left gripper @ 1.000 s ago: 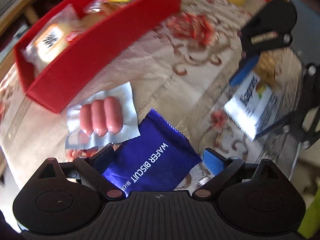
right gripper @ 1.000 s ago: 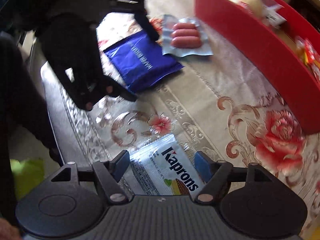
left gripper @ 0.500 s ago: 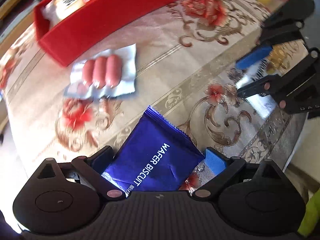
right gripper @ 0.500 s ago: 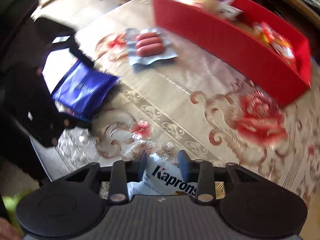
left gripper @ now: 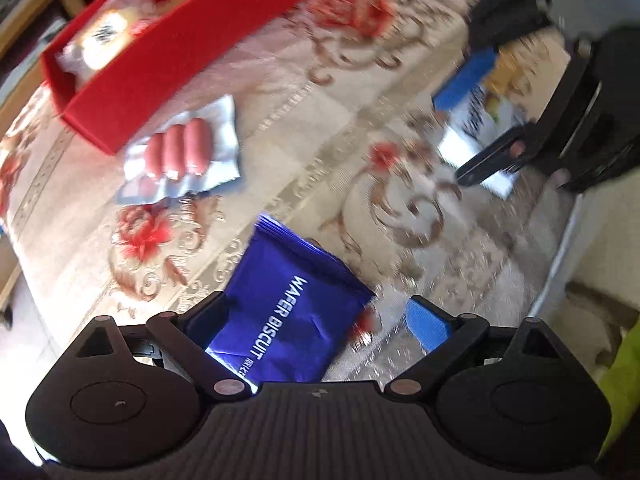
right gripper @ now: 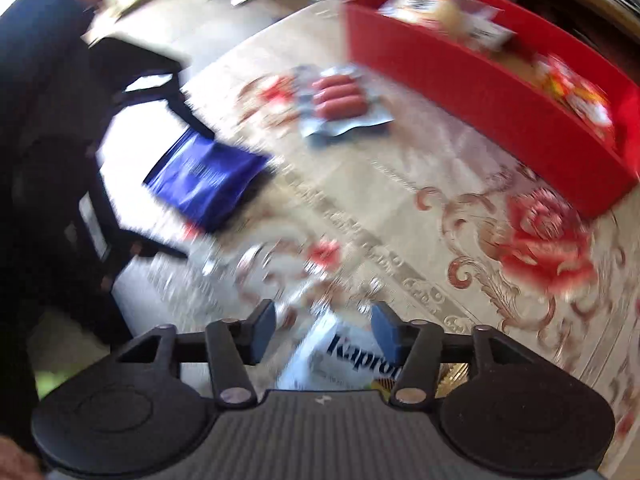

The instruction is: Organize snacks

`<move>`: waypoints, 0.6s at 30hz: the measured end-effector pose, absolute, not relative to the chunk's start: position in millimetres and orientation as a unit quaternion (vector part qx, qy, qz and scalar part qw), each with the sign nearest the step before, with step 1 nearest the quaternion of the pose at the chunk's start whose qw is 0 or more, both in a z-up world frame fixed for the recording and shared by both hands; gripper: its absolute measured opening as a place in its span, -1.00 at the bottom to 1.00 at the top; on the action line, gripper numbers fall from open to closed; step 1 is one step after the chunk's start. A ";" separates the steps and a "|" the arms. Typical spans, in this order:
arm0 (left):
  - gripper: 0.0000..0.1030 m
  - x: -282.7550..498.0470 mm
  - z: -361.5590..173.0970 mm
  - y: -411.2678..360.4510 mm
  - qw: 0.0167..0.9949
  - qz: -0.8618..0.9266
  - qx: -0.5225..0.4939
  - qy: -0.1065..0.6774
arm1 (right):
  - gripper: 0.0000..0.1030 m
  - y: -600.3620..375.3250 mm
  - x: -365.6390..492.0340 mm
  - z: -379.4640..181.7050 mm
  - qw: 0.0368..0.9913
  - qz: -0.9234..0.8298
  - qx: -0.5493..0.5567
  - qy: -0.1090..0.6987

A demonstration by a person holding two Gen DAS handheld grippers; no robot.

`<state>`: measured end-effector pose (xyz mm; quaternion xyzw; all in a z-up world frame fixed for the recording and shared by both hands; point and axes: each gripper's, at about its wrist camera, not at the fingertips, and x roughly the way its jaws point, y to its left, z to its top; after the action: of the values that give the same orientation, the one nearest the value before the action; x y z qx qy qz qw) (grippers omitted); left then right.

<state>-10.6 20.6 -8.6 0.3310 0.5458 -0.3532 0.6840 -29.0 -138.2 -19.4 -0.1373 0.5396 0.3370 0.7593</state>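
A blue wafer biscuit pack [left gripper: 288,312] lies between the fingers of my left gripper [left gripper: 320,312], which is open around it; it also shows in the right wrist view [right gripper: 208,176]. A white Kaprons pack [right gripper: 344,356] sits between the fingers of my right gripper [right gripper: 324,328], which is open; it also shows in the left wrist view [left gripper: 476,136]. A sausage pack [left gripper: 180,152] lies next to the red tray [left gripper: 168,60], which holds several snacks.
The floral tablecloth [left gripper: 320,128] covers the table. The table edge [left gripper: 560,248] runs on the right in the left wrist view. The red tray [right gripper: 480,80] stands at the far right in the right wrist view, with the sausage pack [right gripper: 340,100] in front.
My right gripper's fingers have spread apart from the Kaprons pack they pinched half a second ago. Both views have shifted and are blurred by motion. The left gripper stays open around the blue pack.
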 end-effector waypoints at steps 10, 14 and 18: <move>0.89 -6.0 -20.0 14.8 0.664 -0.383 0.370 0.525 | 0.24 -122.5 -42.7 -26.6 0.673 0.406 -0.292 0.545; 0.88 -2.1 -19.3 16.6 0.648 -0.401 0.383 0.522 | 0.24 -123.6 -45.0 -25.4 0.647 0.422 -0.308 0.555; 0.90 -2.2 -18.9 16.3 0.635 -0.420 0.383 0.523 | 0.32 -127.7 -47.3 -22.1 0.630 0.434 -0.309 0.565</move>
<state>-2.2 16.3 -18.9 0.3827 0.5232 -0.4202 0.6350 -47.3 -127.7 -22.1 -0.3090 0.5645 0.4343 0.6302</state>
